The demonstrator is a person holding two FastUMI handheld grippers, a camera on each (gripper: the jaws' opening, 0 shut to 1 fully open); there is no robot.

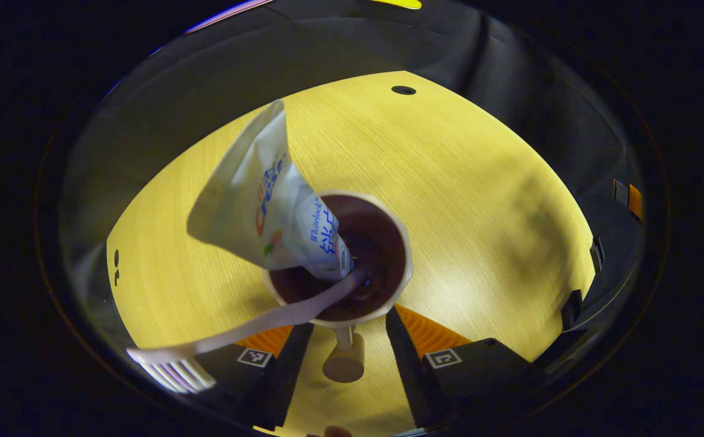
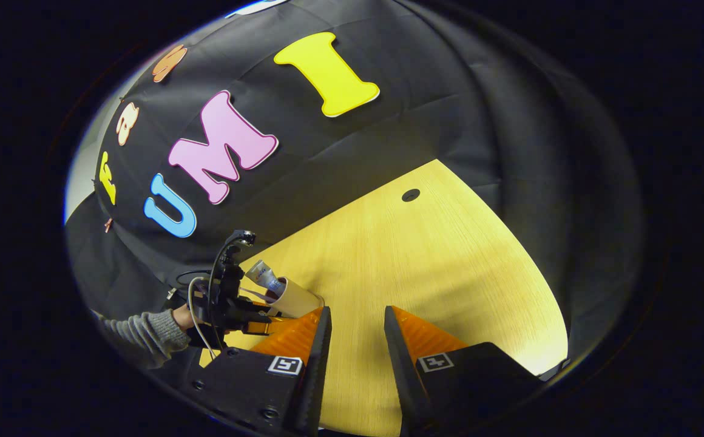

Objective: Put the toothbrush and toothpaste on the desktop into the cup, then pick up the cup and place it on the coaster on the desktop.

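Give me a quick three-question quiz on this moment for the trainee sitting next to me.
1. True or false: the toothpaste and the toothbrush both stand in the cup.
2. Which gripper has the cup between its fingers? A) the left gripper B) the right gripper C) both
3. Fill in: the right gripper's jaws are ____ with nothing between them, above the bare table.

Key:
1. True; both lean out over the rim.
2. A; the cup's handle points back between the left gripper's fingers, though I cannot tell whether they press on it.
3. open
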